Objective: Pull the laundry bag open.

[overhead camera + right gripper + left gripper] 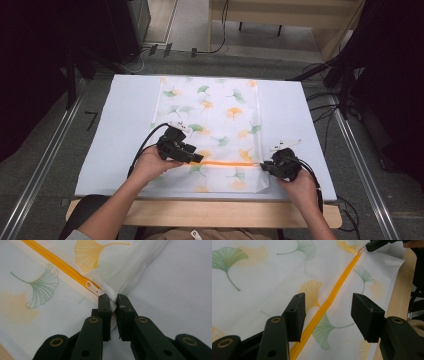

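Note:
A white mesh bag (215, 115) printed with green and orange ginkgo leaves lies flat on the table. An orange zipper (227, 163) runs across its near end. My left gripper (197, 158) hovers at the zipper's left part; in the left gripper view it (328, 305) is open, its jaws standing either side of the zipper (342, 277) without touching it. My right gripper (263, 166) is at the bag's right edge. In the right gripper view it (112, 298) is shut on the bunched fabric at the zipper's end, just past the white zipper pull (92, 287).
A pale sheet (125, 115) covers the table under the bag. The wooden table edge (200, 212) runs along the near side. Cables (320, 100) and dark equipment stand on the floor to the right and back left.

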`<state>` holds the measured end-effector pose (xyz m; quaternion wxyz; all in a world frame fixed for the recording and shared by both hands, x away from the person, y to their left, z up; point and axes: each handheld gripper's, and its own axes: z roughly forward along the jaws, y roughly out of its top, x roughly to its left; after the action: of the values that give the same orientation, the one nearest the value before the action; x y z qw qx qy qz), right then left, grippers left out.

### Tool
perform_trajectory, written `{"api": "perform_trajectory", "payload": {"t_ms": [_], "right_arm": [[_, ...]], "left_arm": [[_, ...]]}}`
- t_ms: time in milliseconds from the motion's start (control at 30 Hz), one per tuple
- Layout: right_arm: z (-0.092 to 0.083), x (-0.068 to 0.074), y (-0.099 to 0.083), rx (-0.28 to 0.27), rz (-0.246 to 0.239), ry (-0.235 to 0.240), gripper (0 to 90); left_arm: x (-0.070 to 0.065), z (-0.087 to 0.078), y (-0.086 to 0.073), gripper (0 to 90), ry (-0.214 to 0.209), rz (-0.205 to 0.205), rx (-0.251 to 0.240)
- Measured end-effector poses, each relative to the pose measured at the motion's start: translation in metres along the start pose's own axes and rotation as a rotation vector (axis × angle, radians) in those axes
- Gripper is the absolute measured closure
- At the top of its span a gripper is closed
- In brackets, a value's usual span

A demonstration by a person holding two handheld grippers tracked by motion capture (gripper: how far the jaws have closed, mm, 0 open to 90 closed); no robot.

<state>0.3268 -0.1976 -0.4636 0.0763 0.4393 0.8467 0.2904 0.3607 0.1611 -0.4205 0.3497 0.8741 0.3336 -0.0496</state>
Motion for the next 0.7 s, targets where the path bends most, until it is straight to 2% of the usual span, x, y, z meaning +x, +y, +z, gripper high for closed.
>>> {"api": "perform_trajectory", "payload": {"t_ms": [67,133,200,267,333,500,533,600,700], "right_arm": [[-0.001,-0.003,0.001,0.002,0.028,0.029,84.9],[-0.002,-0.005,0.0,-0.006,0.027,0.04,84.9],[-0.005,-0.006,0.001,-0.023,0.023,0.041,85.0],[-0.007,-0.005,0.001,-0.03,0.027,0.045,85.0],[-0.012,-0.007,0.002,-0.051,0.033,0.055,84.8],[-0.014,-0.007,0.003,-0.065,0.037,0.064,85.0],[-0.014,-0.007,0.003,-0.065,0.037,0.064,85.0],[-0.015,-0.007,0.003,-0.071,0.037,0.064,85.0],[-0.017,-0.007,0.003,-0.078,0.035,0.065,85.0]], "left_arm": [[-0.003,0.002,0.001,49.6,-0.009,-0.006,-0.003],[-0.006,0.004,0.003,54.2,-0.056,-0.027,-0.02],[-0.008,0.004,0.004,60.1,-0.056,-0.013,-0.031],[-0.009,0.005,0.004,62.1,-0.063,-0.01,-0.034],[-0.013,0.008,0.005,63.5,-0.052,0.01,-0.033],[-0.017,0.015,0.008,63.6,-0.057,0.018,-0.027],[-0.018,0.017,0.009,63.6,-0.06,0.015,-0.026],[-0.022,0.021,0.011,63.6,-0.092,0.008,-0.015],[-0.031,0.027,0.014,63.3,-0.088,0.048,0.005]]}}
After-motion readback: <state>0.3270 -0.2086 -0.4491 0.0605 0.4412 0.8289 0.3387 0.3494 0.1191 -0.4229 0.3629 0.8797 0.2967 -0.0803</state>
